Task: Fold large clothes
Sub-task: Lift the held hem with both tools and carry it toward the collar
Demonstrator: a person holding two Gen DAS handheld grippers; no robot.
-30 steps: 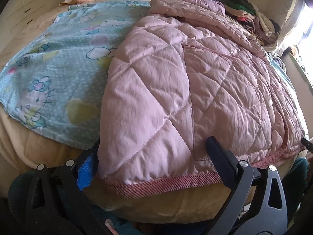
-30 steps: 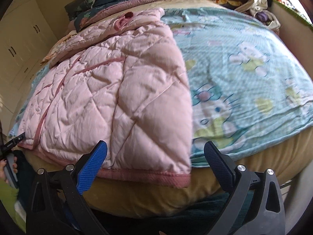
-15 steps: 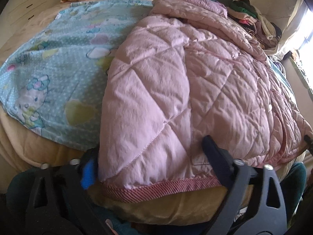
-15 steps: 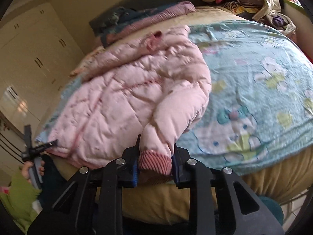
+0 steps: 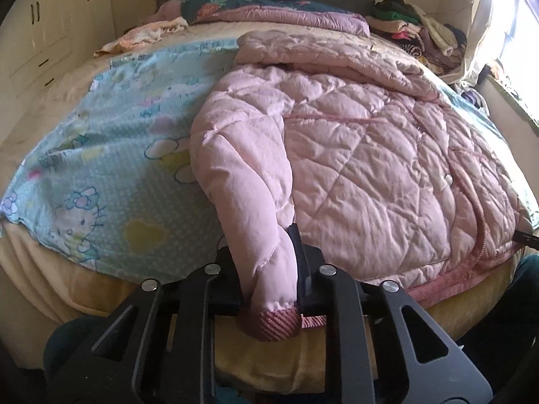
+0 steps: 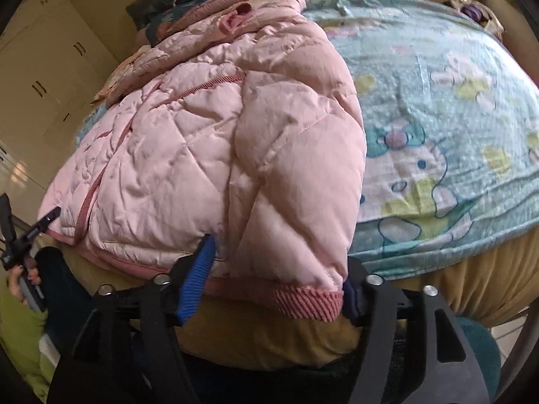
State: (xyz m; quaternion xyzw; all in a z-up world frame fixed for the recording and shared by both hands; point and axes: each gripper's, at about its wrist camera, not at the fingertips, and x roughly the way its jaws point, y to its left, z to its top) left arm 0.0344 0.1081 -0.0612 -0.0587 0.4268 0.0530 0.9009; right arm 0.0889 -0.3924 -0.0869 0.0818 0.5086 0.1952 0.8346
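Left claw [image 5: 269, 289] is clamped on a jacket [image 5: 370, 155] cuff at bottom centre; right claw [image 6: 273, 289] is opening around the other cuff. Sleeve fold-in stage, I'd say: re-grip right, then carry both cuffs toward frame top.

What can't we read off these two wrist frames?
- Left wrist: pink quilted jacket far hem and the right claw, cut off by the right edge.
- Right wrist: right cuff underside, hidden by the sleeve; pad contact there unclear.
- Both: clothes pile items, too small.

Open blue sheet [image 5: 111, 155] beside jacket [image 5: 370, 155]; clothes pile [image 5: 417, 37] crowding far corner.
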